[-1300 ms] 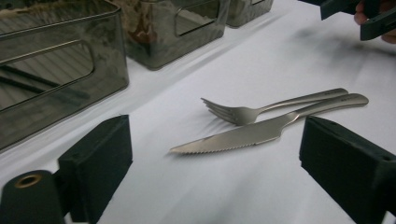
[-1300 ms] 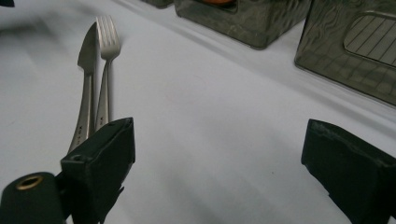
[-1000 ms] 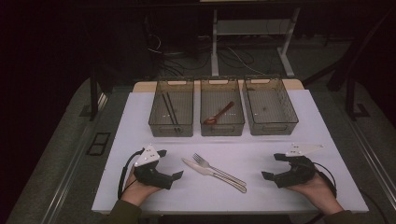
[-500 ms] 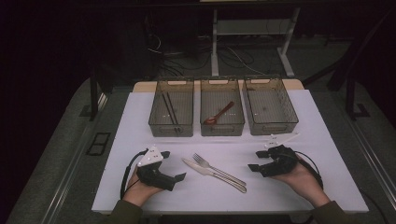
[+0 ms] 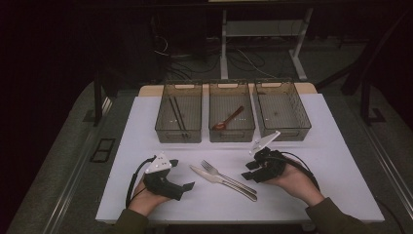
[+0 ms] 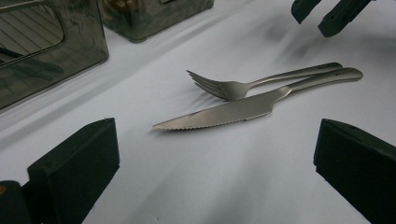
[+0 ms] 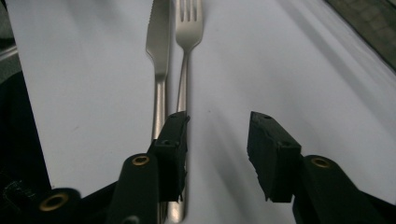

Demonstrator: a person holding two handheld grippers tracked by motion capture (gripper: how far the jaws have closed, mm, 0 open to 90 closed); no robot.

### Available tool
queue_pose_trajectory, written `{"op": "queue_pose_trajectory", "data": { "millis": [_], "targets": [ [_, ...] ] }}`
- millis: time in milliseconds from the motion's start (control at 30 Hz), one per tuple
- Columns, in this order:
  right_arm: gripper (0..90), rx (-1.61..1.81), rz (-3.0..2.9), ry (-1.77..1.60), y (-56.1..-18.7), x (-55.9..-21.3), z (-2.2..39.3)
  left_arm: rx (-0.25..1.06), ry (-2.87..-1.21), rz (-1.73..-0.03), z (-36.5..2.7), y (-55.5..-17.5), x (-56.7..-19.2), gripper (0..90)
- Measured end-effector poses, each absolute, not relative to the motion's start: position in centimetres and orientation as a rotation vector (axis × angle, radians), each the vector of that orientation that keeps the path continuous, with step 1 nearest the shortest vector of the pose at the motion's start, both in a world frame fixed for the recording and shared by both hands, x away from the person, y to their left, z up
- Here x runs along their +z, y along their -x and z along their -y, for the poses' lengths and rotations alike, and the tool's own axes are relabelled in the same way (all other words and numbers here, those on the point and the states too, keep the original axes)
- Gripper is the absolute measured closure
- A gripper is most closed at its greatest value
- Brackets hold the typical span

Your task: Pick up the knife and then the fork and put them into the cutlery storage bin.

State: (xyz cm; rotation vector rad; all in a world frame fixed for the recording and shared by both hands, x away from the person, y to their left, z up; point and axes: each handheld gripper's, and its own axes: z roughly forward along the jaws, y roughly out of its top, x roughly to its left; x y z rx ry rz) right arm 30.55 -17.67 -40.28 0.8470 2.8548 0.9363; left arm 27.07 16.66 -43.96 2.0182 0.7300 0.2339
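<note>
A steel fork (image 5: 229,178) and a serrated knife (image 5: 214,179) lie side by side on the white table (image 5: 146,126), with their handles pointing right and toward me. My right gripper (image 5: 247,170) is open just above the handle ends. In the right gripper view its jaws (image 7: 219,119) stand apart, with the fork (image 7: 188,32) handle running under the left jaw and the knife (image 7: 159,42) just left of it. My left gripper (image 5: 180,174) is wide open to the left of the cutlery. In the left gripper view (image 6: 215,144) it faces the knife (image 6: 224,114) and fork (image 6: 243,86).
Three clear bins stand in a row at the back. The left bin (image 5: 178,132) holds dark chopsticks (image 5: 178,114), the middle bin (image 5: 231,132) holds a reddish spoon (image 5: 229,119), and the right bin (image 5: 285,131) looks empty. The table's front edge is close to my hands.
My right gripper has moved left across the table to the handle ends of the fork and knife. The left gripper has barely shifted.
</note>
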Motion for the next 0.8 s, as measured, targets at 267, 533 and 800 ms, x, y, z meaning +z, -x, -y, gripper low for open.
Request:
{"op": "queue_pose_trajectory", "data": {
  "millis": [267, 533, 800],
  "targets": [
    [65.8, 0.822, -2.926, -0.75, -31.2, -40.2, 14.6, 0.231, -2.024, -0.718, -16.6, -27.0, -44.0, 0.0],
    [69.4, 0.73, -2.964, -0.708, -31.9, -40.8, 11.8, 0.221, -2.023, -0.715, -16.5, -26.9, -44.0, 0.0],
    [75.3, 0.598, -3.025, -0.704, -32.4, -41.3, 9.8, 0.216, -2.021, -0.718, -16.5, -26.9, -44.0, 0.0]
  ]
}}
